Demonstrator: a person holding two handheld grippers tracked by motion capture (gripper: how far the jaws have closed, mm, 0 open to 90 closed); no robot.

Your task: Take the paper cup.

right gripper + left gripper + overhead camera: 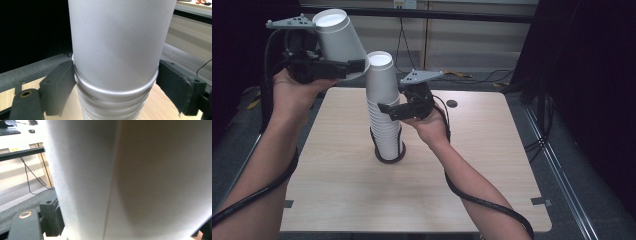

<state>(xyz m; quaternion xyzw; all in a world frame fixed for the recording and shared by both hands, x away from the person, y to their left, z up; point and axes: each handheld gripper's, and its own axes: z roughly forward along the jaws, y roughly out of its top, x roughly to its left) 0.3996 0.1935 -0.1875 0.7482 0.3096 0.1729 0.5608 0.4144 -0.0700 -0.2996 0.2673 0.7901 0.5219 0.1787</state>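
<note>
Holding a single white paper cup [338, 42] up at the far left, above and beside the tall stack of cups [383, 115], the left gripper [346, 69] has its jaws closed tight on the cup's lower wall, so that the cup tilts with its open mouth up and to the left. In the left gripper view the cup's white side [130, 180] sits right against the camera, which fits a firm pinch near its base. The lifted cup stands apart from the stack's top cup [380, 67], its bottom edge just beside that rim, so it looks to have been pulled free of the pile. The right gripper [388, 111] stands around the stack about halfway up, at the right side of it; in the right gripper view its two black jaws flank the rolled rims [117, 90], the left one touching and the right one seemingly just clear, so it seems to steady the pile loosely rather than clamp it, likely to keep the rest from lifting or toppling. The stack rests in a dark ring-shaped holder [389, 156] near the middle of the wooden table [337, 190].
</note>
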